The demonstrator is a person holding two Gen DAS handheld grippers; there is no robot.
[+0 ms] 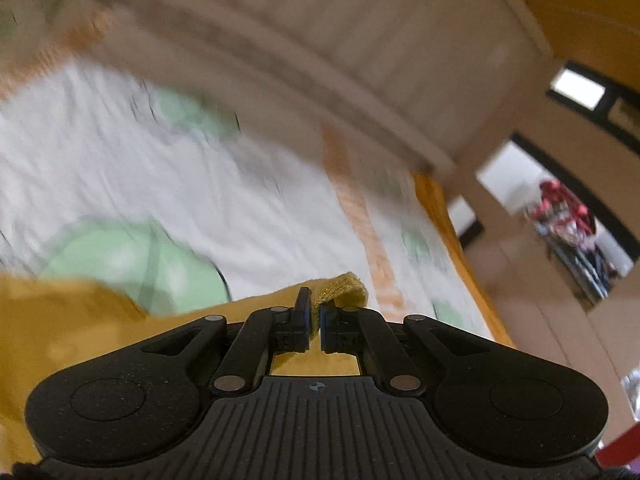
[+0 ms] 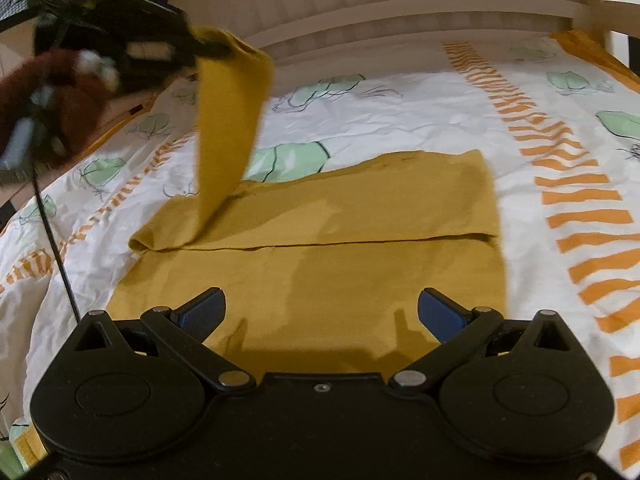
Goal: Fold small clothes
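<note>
A mustard-yellow garment (image 2: 344,216) lies flat on the bed, partly folded, with a fold edge running across its middle. My left gripper (image 1: 315,320) is shut on the garment's ribbed cuff (image 1: 344,288). In the right wrist view the left gripper (image 2: 200,46) holds that sleeve (image 2: 228,128) lifted above the garment's left side. My right gripper (image 2: 320,314) is open and empty, hovering over the garment's near edge.
The bed sheet (image 2: 420,112) is white with green shapes and orange striped bands. A pale wooden headboard (image 2: 400,4) stands at the far end. A black cable (image 2: 52,236) hangs at the left. A doorway (image 1: 560,216) shows to the right in the left wrist view.
</note>
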